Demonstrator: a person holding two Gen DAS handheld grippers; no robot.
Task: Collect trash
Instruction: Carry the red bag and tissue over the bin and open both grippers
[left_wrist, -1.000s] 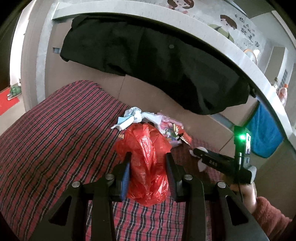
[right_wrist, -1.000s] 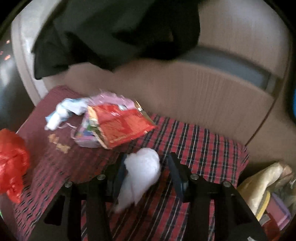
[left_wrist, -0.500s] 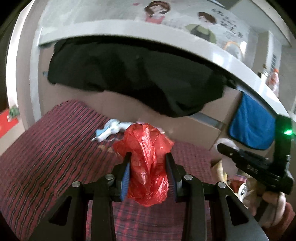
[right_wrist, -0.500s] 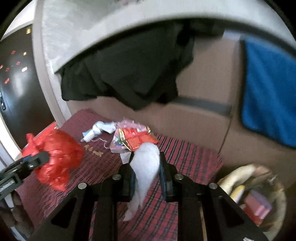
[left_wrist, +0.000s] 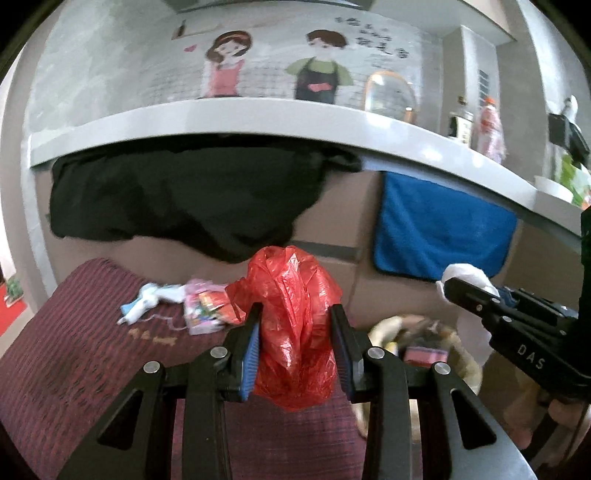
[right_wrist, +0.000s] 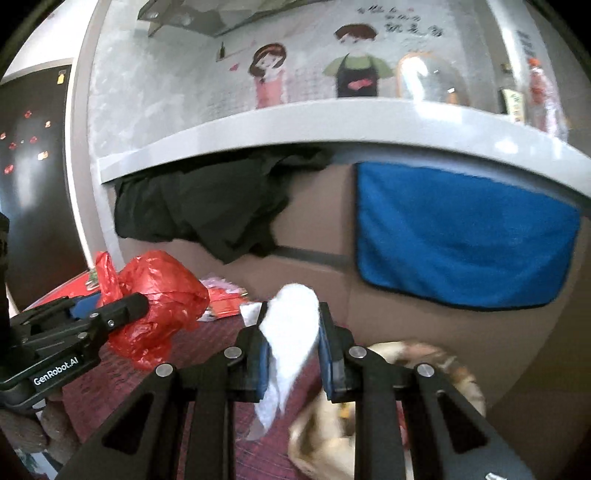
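Both tongs lifted | red bag (left_wrist: 295, 325) in left tongs (left_wrist: 295, 343) | tissue (right_wrist: 291, 332) in right tongs (right_wrist: 291, 343)

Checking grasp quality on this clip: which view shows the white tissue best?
The right wrist view: the white tissue sits centred between the right gripper fingers, its tail hanging below them. The left wrist view shows only a white wad at that gripper's tip, side-on near the frame edge.

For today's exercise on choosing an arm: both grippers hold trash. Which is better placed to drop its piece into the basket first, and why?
Right, probably. The right gripper, shut on the white tissue, hangs near the basket at its lower right. The left gripper, shut on the red plastic bag, sits over the red plaid cover, farther away.
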